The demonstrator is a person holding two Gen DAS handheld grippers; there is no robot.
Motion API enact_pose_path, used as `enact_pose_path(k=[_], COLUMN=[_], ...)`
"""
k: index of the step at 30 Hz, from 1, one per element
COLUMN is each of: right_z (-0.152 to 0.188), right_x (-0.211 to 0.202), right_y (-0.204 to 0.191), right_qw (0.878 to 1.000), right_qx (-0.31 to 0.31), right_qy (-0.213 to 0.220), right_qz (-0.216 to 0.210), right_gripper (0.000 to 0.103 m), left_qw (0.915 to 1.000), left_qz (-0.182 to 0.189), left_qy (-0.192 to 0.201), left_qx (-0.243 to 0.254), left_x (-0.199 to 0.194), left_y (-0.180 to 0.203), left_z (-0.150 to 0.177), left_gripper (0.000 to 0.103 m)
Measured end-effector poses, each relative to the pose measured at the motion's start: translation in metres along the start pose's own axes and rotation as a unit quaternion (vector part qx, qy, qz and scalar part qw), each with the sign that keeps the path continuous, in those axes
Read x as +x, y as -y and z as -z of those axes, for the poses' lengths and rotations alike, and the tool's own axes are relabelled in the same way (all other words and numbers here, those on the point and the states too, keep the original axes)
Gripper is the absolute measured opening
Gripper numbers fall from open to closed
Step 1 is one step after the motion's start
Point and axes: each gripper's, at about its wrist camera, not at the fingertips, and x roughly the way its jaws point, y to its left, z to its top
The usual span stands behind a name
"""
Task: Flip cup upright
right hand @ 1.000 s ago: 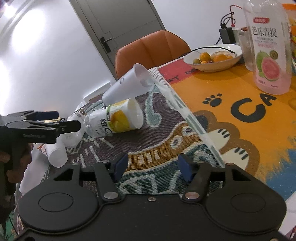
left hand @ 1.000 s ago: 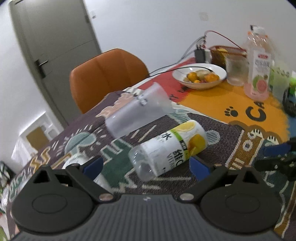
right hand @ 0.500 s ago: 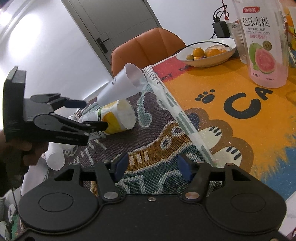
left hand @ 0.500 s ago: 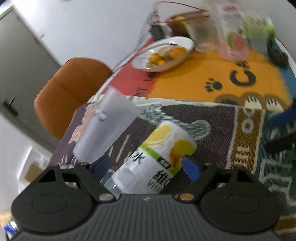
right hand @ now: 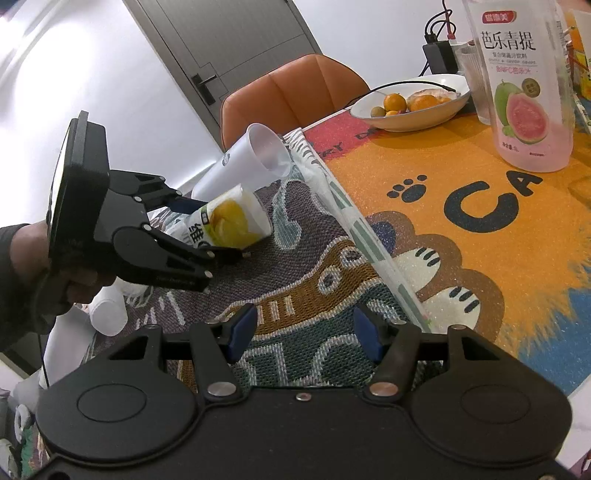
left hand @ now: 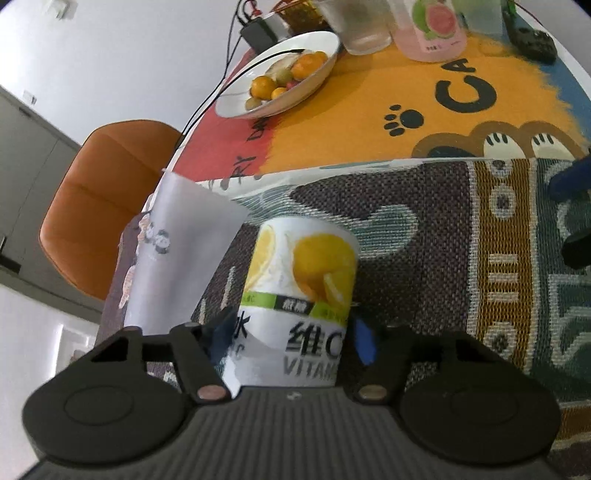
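Note:
A frosted plastic cup [left hand: 177,258] lies on its side on the woven cloth, mouth facing the far side [right hand: 267,153]. Next to it lies a lemon-label vitamin bottle [left hand: 299,295], also seen in the right wrist view [right hand: 229,221]. My left gripper [left hand: 291,332] straddles the bottle, a blue pad on each side, jaws open around it; it shows in the right wrist view [right hand: 221,229]. My right gripper [right hand: 301,332] is open and empty above the cloth, nearer the table's front.
A white fruit bowl [right hand: 410,103], a guava juice bottle [right hand: 524,85], a glass [left hand: 364,26] and a charger with cables [left hand: 258,31] stand at the far side. An orange chair [left hand: 99,199] stands beyond the table edge. White cups [right hand: 107,314] lie left.
My left gripper has moved forward and down onto the lemon bottle, which now sits between its pads. The right gripper has barely moved.

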Motion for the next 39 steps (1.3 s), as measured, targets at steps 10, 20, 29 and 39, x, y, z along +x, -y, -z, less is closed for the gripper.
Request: enact_pose_path(k=[10,20,29,39], right_z=[0.003,0.014,0.028,0.043], right_x=[-0.007,-0.021,-0.030,-0.038], right_y=[-0.007,-0.025,-0.041,-0.059], right_qw=[1.000,1.000,0.999,0.997], right_qx=[0.000,-0.017,-0.028,-0.042], right_qy=[0.007,0.013,0.010,0.006], right_qz=[0.004,-0.014,-0.045,-0.071], right_gripper=[0.060,0.060,0.060,0.060], left_qw=[0.9997,0.9987,0.9973,0.9957], left_qz=[-0.009,-0.026,-0.034,-0.038], left_qy=[0.014,0.025,0.020,0.014], left_qx=[-0.016,-0.037,-0.063,-0.084], left_x=[-0.040,-0.084,-0.120,-0.159], left_y=[0.002,0.015,0.034,0.062], left_z=[0.015,0.032,0.057,0.084], left_gripper=[0.060,0.060,0.060,0.060])
